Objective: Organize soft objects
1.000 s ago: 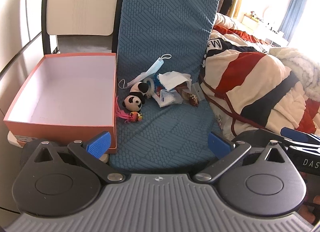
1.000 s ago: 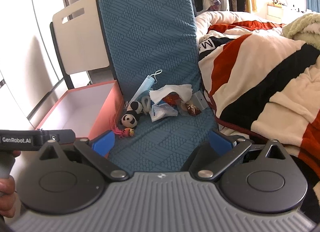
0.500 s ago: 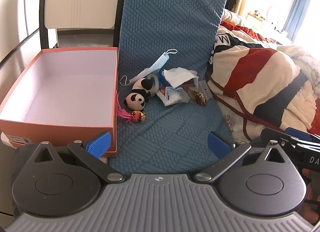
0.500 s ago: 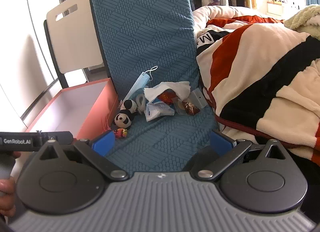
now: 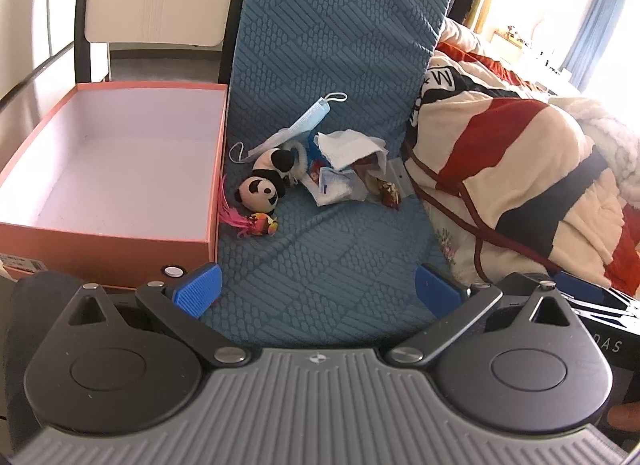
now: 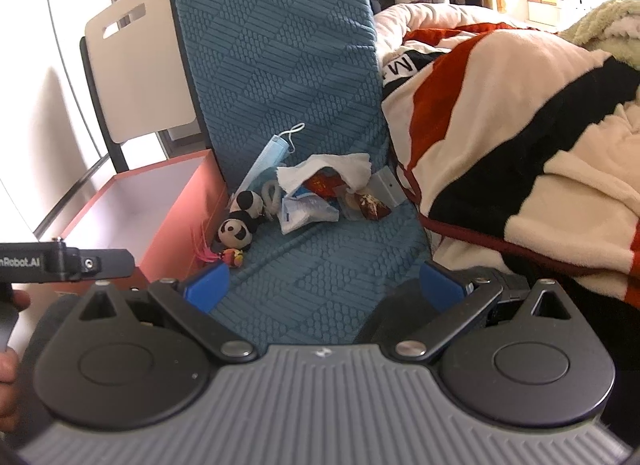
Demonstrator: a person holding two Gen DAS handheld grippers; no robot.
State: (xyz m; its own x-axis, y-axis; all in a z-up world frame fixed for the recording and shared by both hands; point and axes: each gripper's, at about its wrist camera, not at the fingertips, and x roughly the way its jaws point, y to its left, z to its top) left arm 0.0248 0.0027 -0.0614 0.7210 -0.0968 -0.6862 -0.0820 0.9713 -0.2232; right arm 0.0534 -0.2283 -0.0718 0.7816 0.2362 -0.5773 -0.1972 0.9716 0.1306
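Currently left gripper (image 5: 316, 291) is spread wide, nothing between the blue pads; right gripper (image 6: 324, 283) the same, wide and empty. Both hover over the front of the blue quilted seat cushion (image 5: 332, 265), apart from every item.

From the left gripper the panda plush (image 5: 264, 189) lies at about 11 o'clock, up the cushion, with a second black-and-white plush part (image 5: 280, 159) just behind it. Pink-feathered small toy (image 5: 256, 223) sits at 11 o'clock, nearer, touching or just beside the box wall. Crumpled tissue (image 5: 348, 145), wrappers (image 5: 336, 187) and a candy wrapper (image 5: 386, 189) are bunched at 12 to 1 o'clock. Blue face mask (image 5: 308, 121) leans on the backrest at 12 o'clock, long axis running 7 to 1.

Open orange box (image 5: 208, 169) is at 9 to 10 o'clock, bare inside. Striped blanket (image 5: 500, 153) at 2 o'clock.

Judgement: nothing sorted yet. Left gripper looks nearer the panda and the box; the panda's body runs roughly 7 to 1, so a grip across the head seems easiest.
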